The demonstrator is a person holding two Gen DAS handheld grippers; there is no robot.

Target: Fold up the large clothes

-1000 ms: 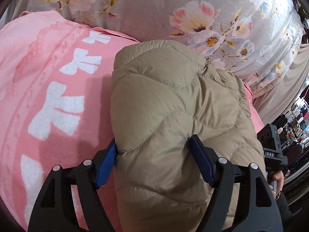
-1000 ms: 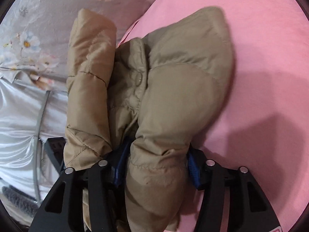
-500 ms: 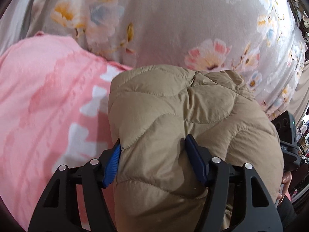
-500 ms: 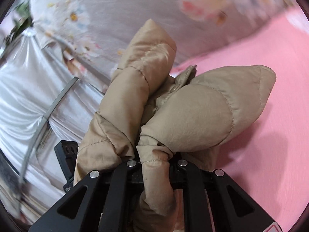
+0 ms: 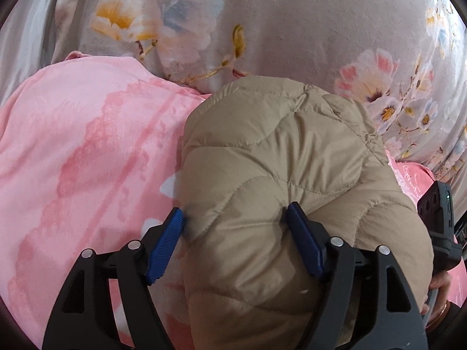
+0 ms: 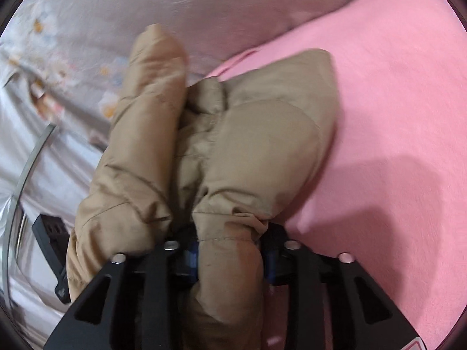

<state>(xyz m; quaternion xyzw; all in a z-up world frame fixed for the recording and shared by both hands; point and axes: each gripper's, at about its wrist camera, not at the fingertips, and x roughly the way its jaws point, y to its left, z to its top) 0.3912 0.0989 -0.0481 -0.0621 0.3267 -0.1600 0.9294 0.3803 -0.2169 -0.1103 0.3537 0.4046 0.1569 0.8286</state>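
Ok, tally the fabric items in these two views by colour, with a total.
Tan: 1, the jacket
Pink: 1, the blanket
Grey floral: 1, the sheet
Total: 3

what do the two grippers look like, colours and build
Both are matte black plastic with open triangular cut-outs in the finger arms and silver pivot pins. The left gripper has ribbed blue pads. The right gripper shows only slivers of blue. A bracelet shows at the right edge.
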